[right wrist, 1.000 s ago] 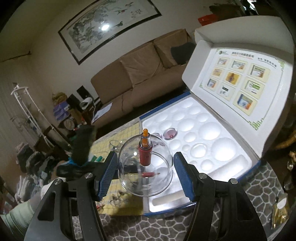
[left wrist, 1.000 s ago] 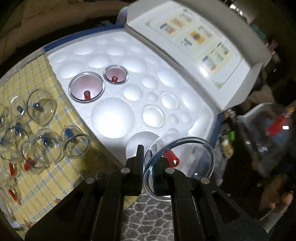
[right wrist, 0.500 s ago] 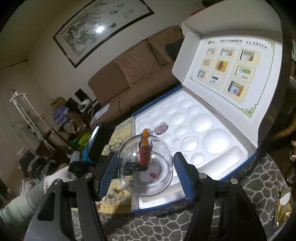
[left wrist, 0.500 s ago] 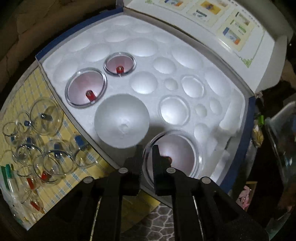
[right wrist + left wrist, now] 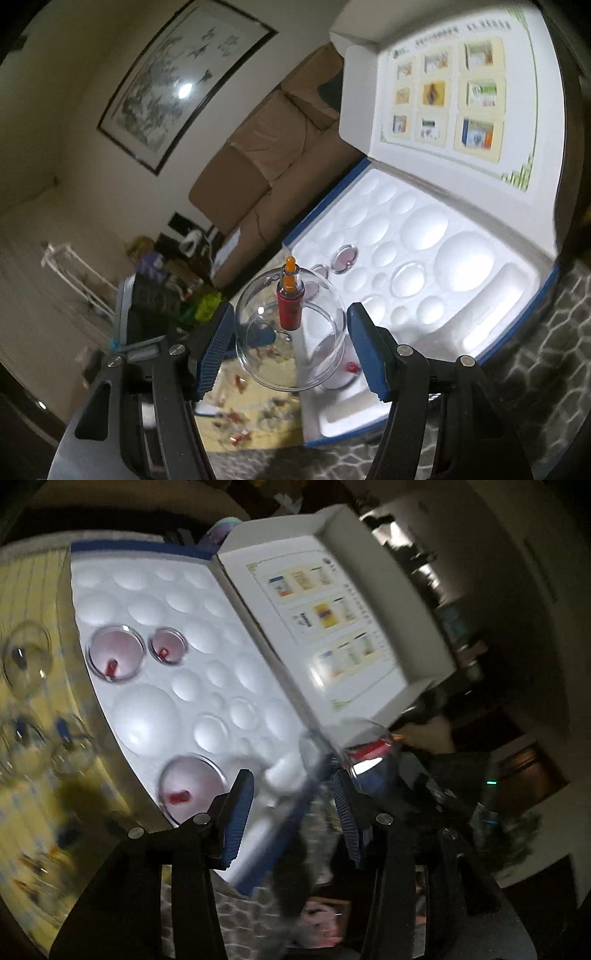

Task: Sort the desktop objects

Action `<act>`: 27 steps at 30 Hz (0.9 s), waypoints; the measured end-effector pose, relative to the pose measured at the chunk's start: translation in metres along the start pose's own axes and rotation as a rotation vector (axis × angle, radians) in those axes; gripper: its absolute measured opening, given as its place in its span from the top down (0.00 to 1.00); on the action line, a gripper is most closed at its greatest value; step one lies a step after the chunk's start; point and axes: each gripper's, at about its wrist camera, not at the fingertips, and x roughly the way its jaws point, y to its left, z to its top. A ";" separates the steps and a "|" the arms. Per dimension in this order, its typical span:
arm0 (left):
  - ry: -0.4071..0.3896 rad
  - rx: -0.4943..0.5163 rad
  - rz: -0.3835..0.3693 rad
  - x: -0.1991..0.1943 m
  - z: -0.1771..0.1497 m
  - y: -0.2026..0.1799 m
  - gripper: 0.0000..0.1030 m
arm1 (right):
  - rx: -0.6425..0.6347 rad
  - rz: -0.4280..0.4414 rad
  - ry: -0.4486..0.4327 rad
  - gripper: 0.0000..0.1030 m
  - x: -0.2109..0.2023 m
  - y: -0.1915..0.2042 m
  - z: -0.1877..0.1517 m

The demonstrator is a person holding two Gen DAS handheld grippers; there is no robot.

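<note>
A white foam tray (image 5: 207,590) with round wells lies in an open box. Three clear cupping cups with red valves sit in its wells: a large one (image 5: 192,786) at the near edge, a medium one (image 5: 114,657) and a small one (image 5: 167,650) farther back. My left gripper (image 5: 291,801) hovers just right of the large cup. Its jaws are opening and nothing is between them. My right gripper (image 5: 291,343) is shut on a big clear cup (image 5: 291,332) with a red and orange valve, held above the tray's (image 5: 491,295) near left corner.
Several loose clear cups (image 5: 26,657) lie on a yellow checked cloth (image 5: 29,834) left of the box. The box lid (image 5: 454,92) stands upright behind the tray. The table has a grey stone pattern (image 5: 535,387). A brown sofa (image 5: 266,155) is behind.
My left gripper set the large cup into the near well, let go, opened and swung to the right. My right gripper rolled and sank a little with its cup.
</note>
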 end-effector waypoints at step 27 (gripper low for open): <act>-0.239 -0.127 -0.173 -0.040 -0.007 0.049 0.95 | 0.273 0.129 0.052 0.42 0.074 -0.004 -0.017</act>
